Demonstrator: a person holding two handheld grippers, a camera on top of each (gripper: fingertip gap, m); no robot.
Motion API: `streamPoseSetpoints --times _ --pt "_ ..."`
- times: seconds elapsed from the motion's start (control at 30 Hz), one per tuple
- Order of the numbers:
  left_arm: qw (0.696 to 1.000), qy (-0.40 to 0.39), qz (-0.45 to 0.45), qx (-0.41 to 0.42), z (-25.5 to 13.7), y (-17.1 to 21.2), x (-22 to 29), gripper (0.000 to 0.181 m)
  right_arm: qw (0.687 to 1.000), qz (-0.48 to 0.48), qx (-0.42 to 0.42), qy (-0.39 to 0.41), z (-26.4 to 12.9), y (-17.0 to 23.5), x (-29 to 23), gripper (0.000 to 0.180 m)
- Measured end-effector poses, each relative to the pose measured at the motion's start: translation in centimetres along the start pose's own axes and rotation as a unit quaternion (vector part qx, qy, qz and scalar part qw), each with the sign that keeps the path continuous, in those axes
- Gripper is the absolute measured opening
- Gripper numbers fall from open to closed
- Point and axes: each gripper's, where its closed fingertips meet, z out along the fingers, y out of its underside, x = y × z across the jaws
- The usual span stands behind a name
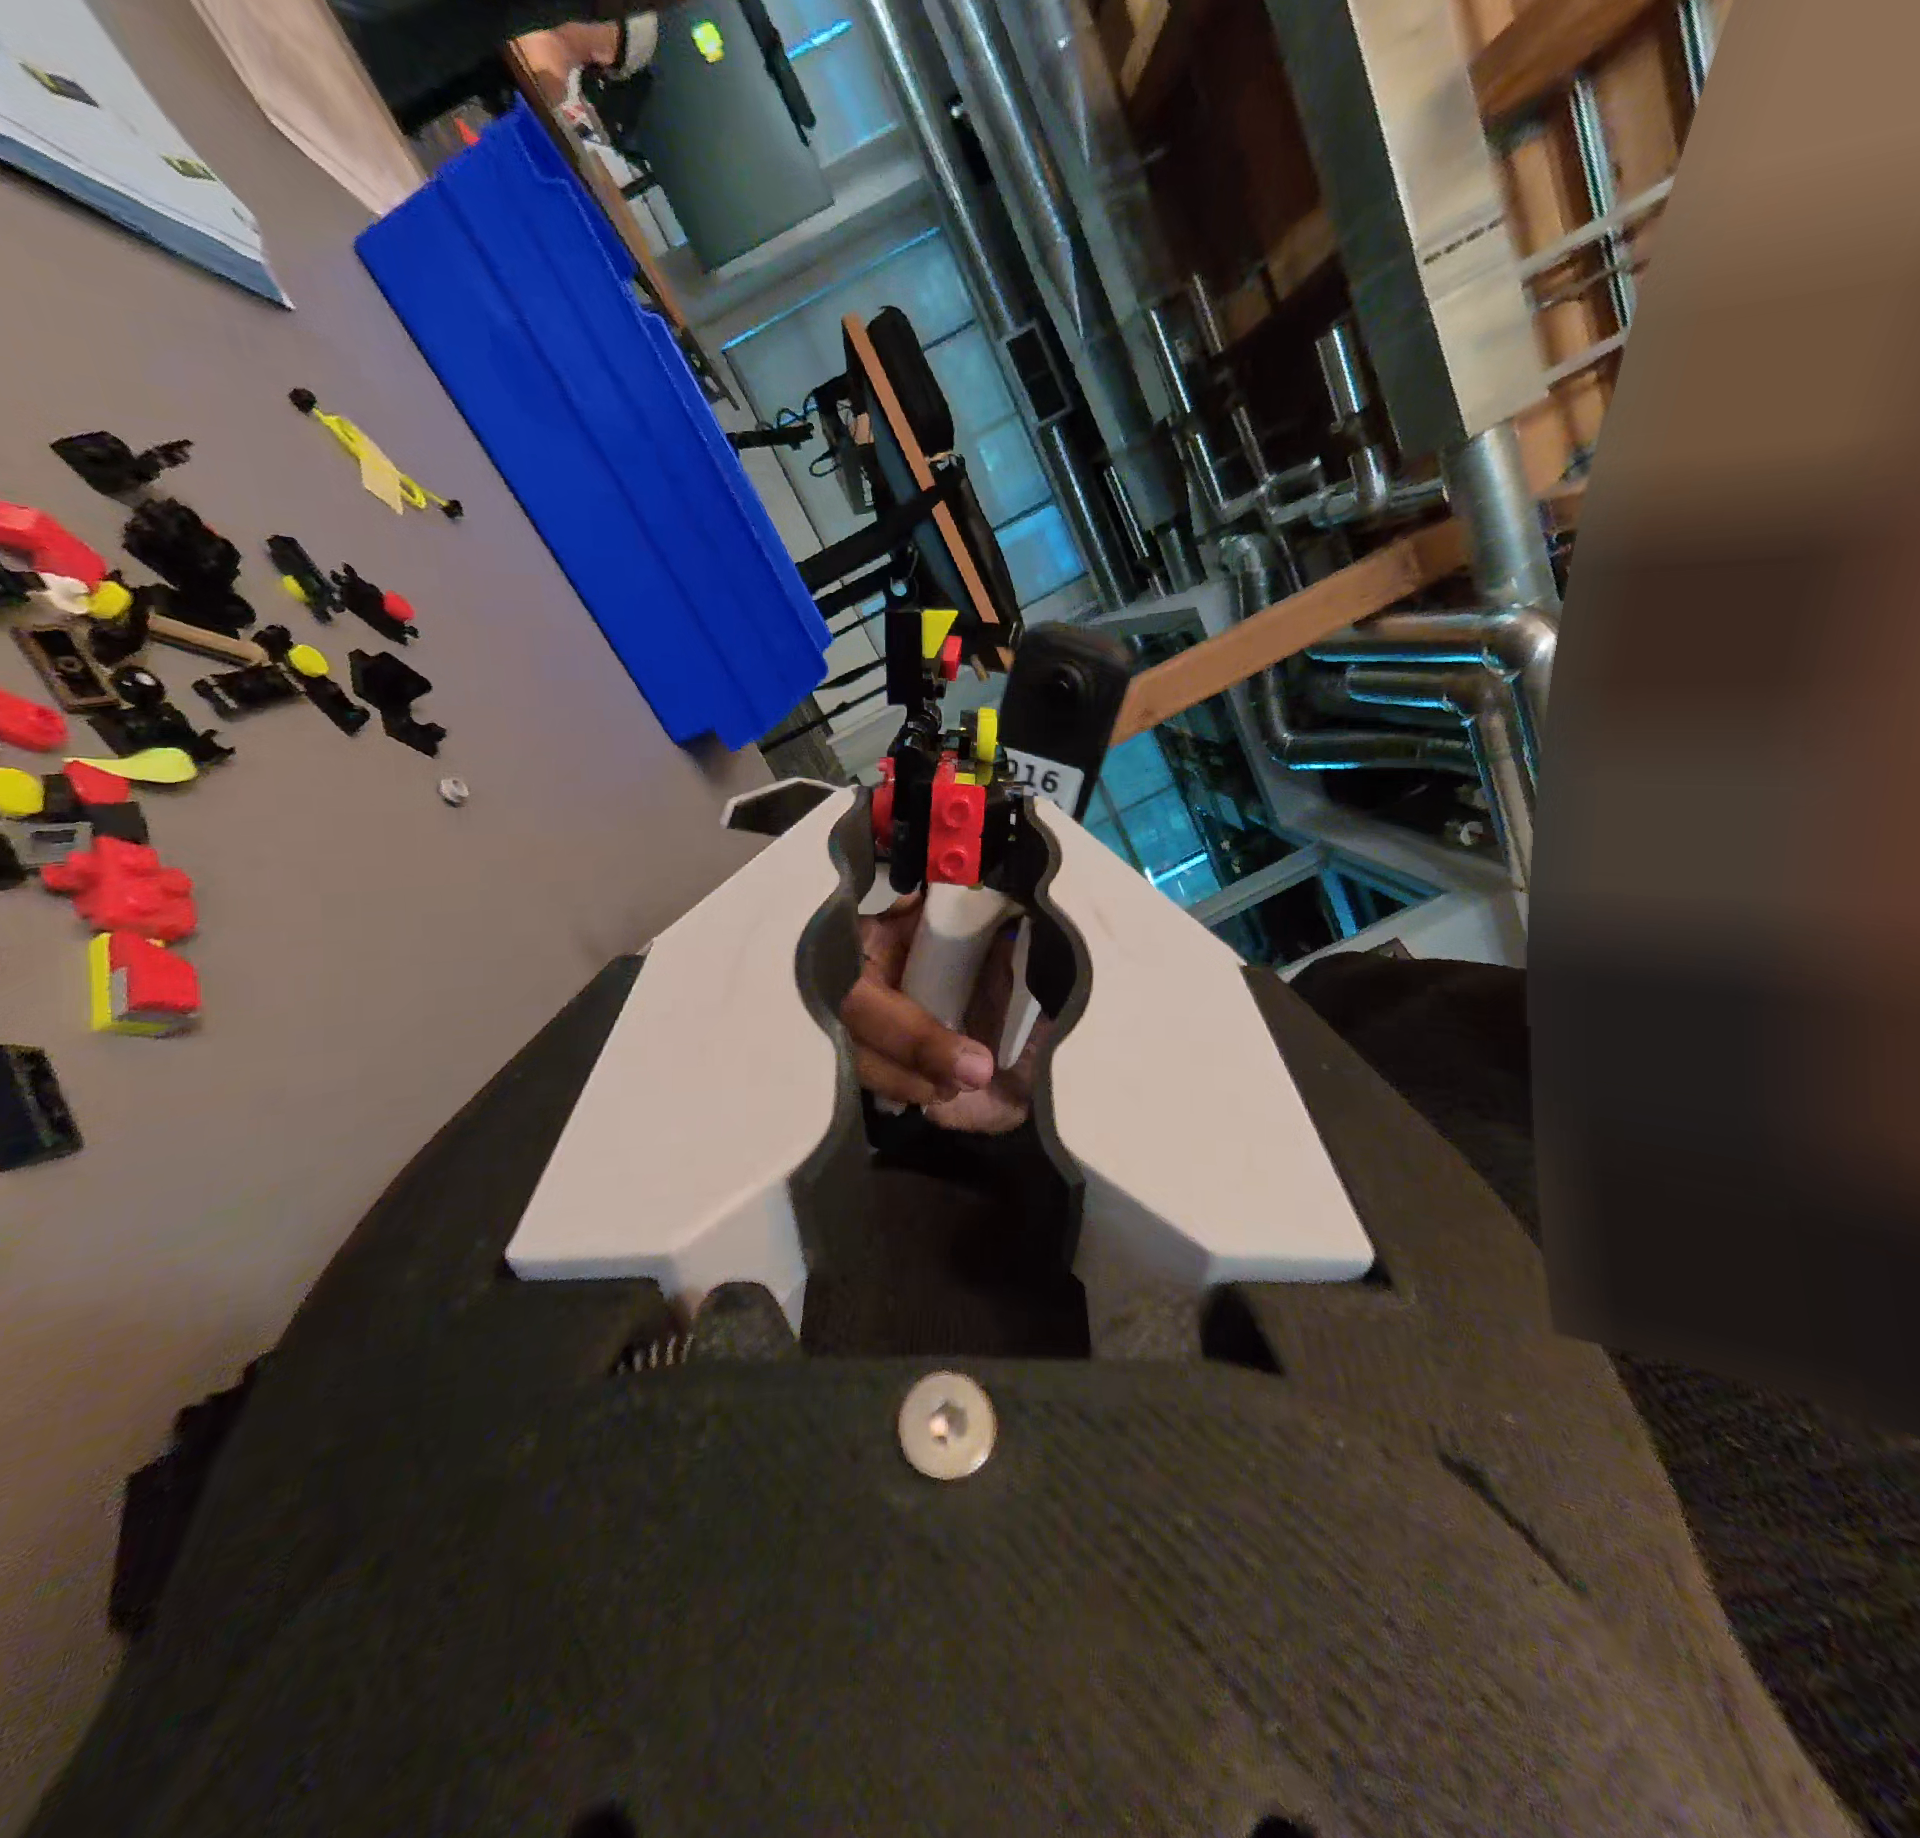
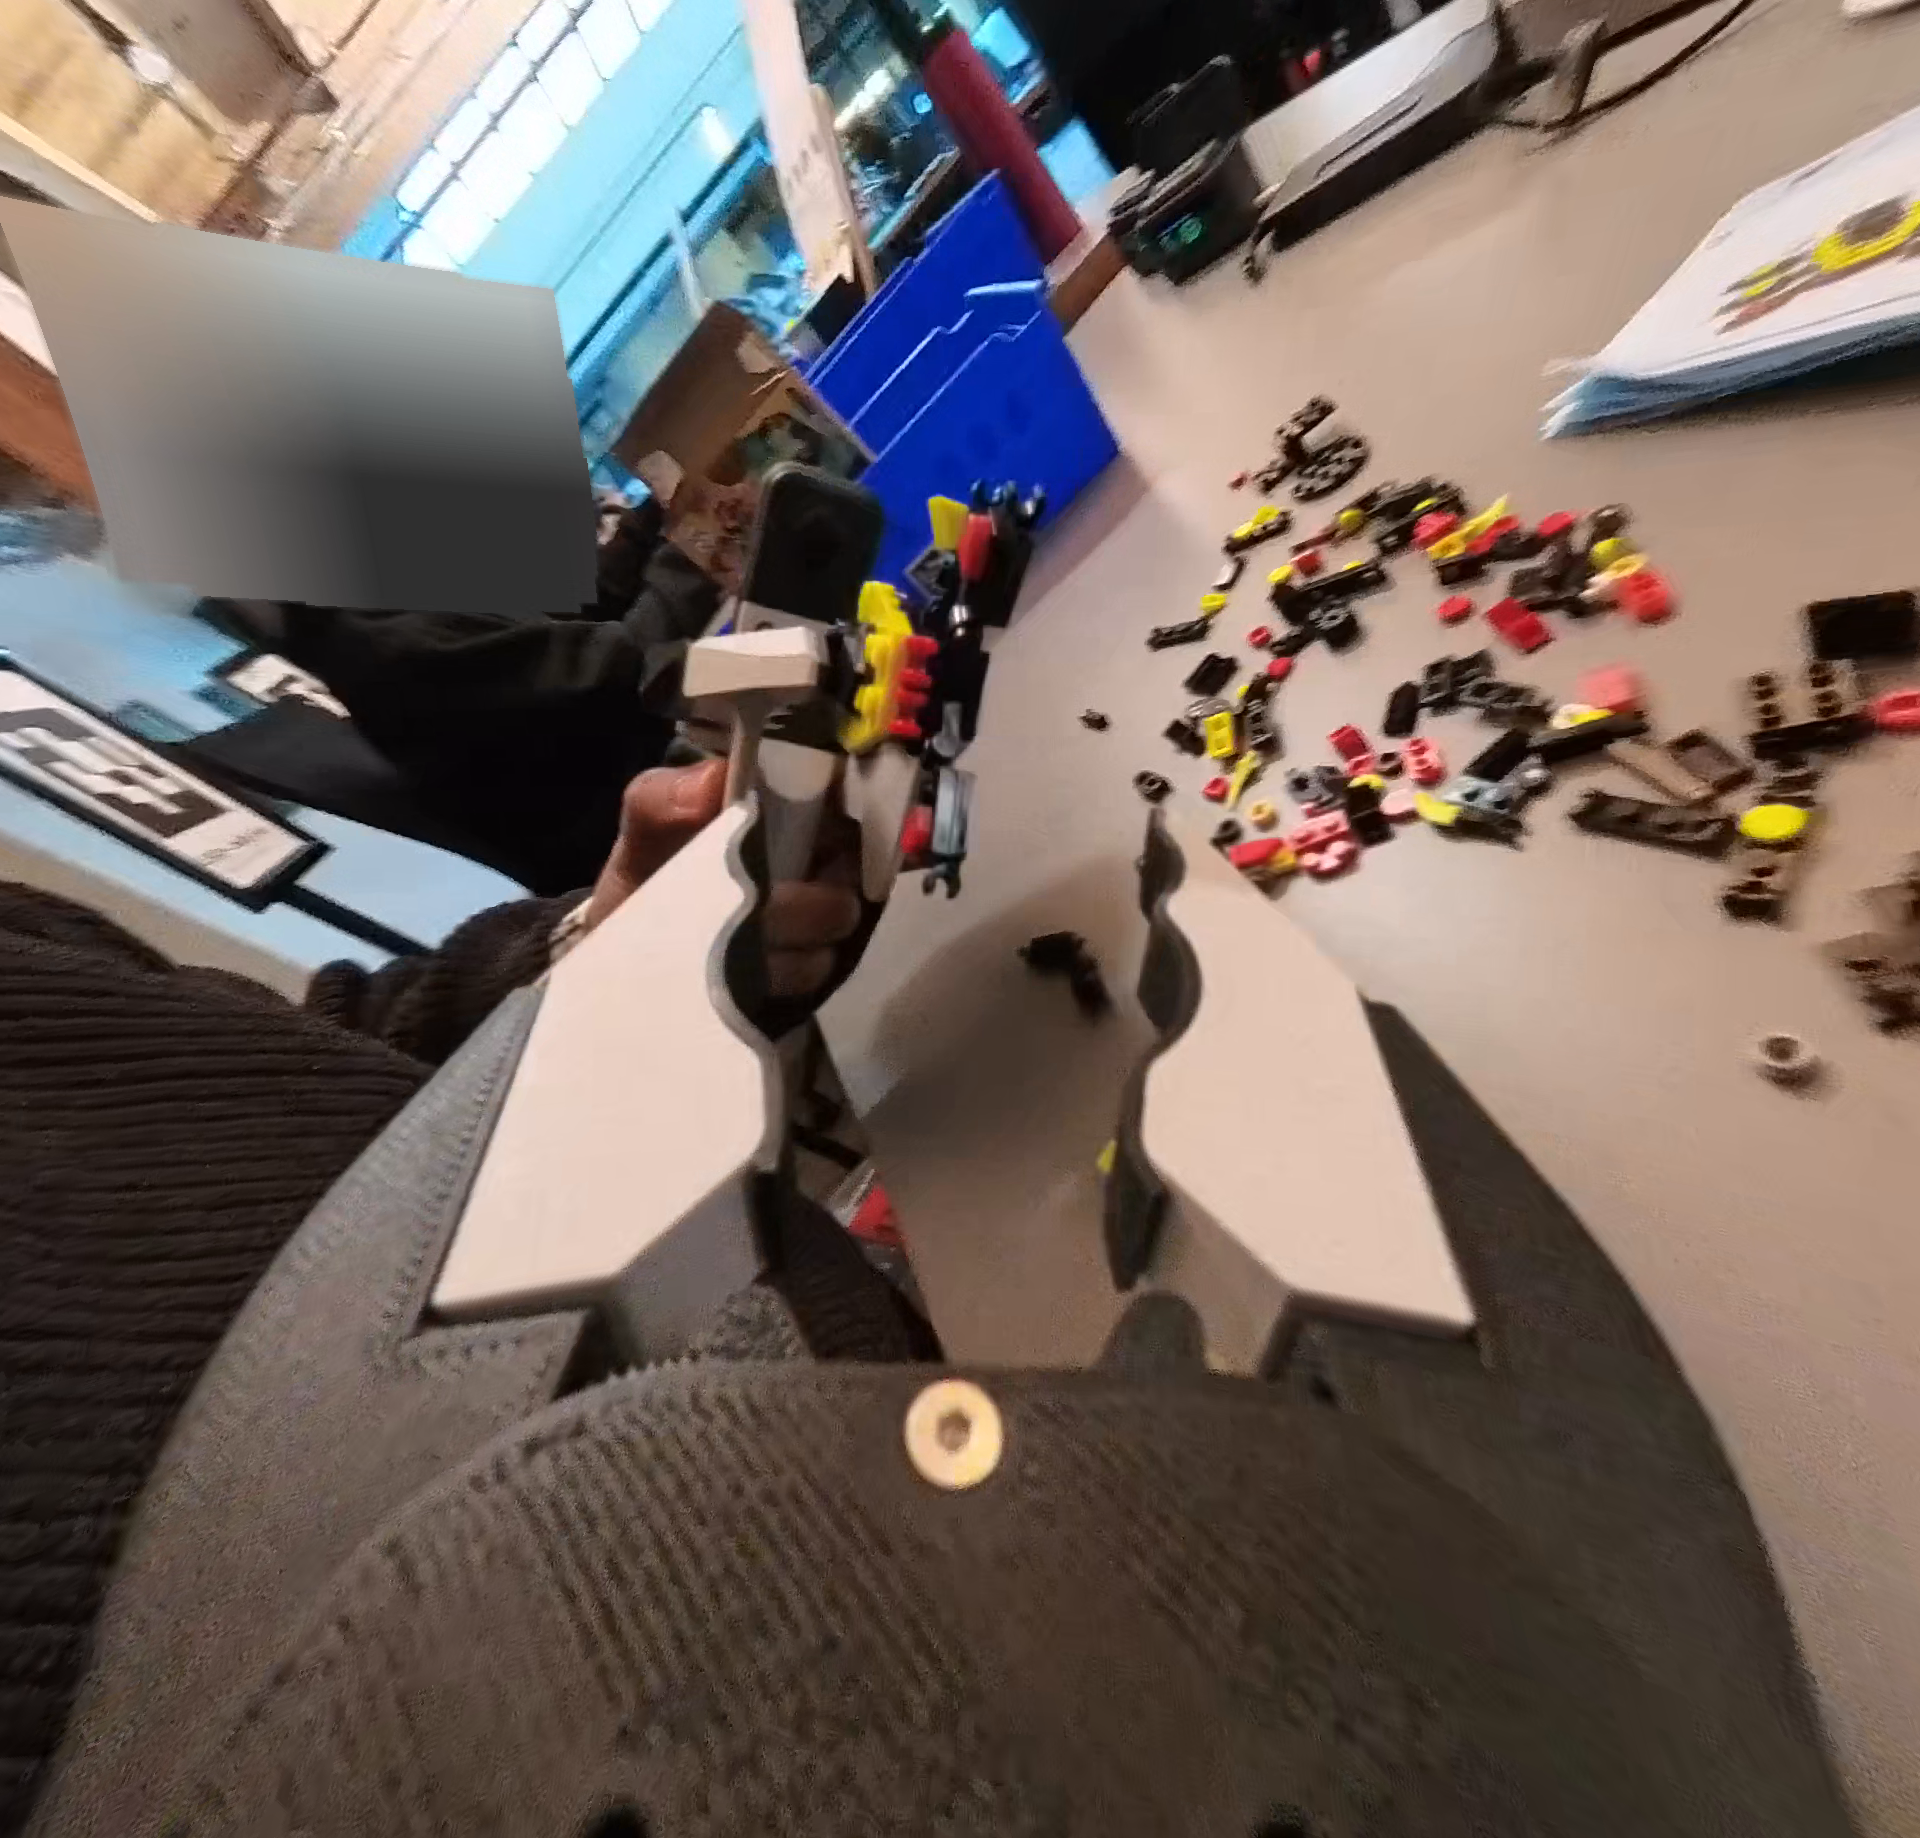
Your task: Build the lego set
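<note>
My left gripper (image 1: 943, 801) is shut on a partly built Lego model (image 1: 956, 838) of red, black and yellow bricks and holds it up in the air above the grey table (image 1: 332, 1009). In the right wrist view the same model (image 2: 899, 682) sticks out of the left gripper (image 2: 842, 822), held by a hand. My right gripper (image 2: 940, 853) is open and empty, just right of and below the model, not touching it. A small black piece (image 2: 1060, 957) lies on the table between its fingers. The right gripper's camera (image 1: 1060, 708) shows behind the model.
Several loose red, yellow and black Lego pieces (image 2: 1507, 697) are spread over the table, also in the left wrist view (image 1: 135, 697). A blue bin (image 1: 582, 458) stands at the far edge. An instruction booklet (image 2: 1766, 313) lies beyond the pieces. A small grey ring (image 2: 1782, 1058) lies apart. Left and right tips are no more than a few centimetres apart.
</note>
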Motion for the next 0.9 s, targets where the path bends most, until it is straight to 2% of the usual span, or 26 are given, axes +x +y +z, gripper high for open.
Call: streamPoseSetpoints --times 0.2,0.3,0.43,0.5,0.67,0.77,0.9 --pt "0.999 -0.016 0.028 -0.042 1.0 1.7 -0.1 0.024 0.997 0.04 0.013 -0.066 -0.4 -0.7 -0.7 0.025" --pt "0.997 -0.021 0.043 -0.057 1.2 2.2 0.0 0.025 0.996 0.037 0.005 -0.075 -0.8 -0.8 -0.7 0.025" --pt "0.997 -0.022 0.035 -0.066 1.1 2.3 -0.3 0.046 0.996 0.01 -0.023 -0.084 -1.4 -0.6 -0.4 0.023" --pt "0.996 -0.026 0.029 -0.074 0.9 2.4 -0.6 0.053 0.993 -0.02 -0.064 -0.096 -1.8 -0.1 -0.3 0.023" --pt "0.991 -0.028 0.025 -0.13 1.0 3.7 -1.0 0.057 0.968 -0.099 -0.186 -0.133 -2.2 2.2 -0.4 0.022" --pt "0.985 -0.042 0.027 -0.164 1.0 4.8 -1.5 0.057 0.97 -0.106 -0.18 -0.124 -2.2 2.0 -0.1 0.022" --pt "0.983 -0.04 0.014 -0.178 1.4 5.7 -1.6 0.056 0.964 -0.071 -0.175 -0.187 -2.8 1.9 -1.7 0.022"
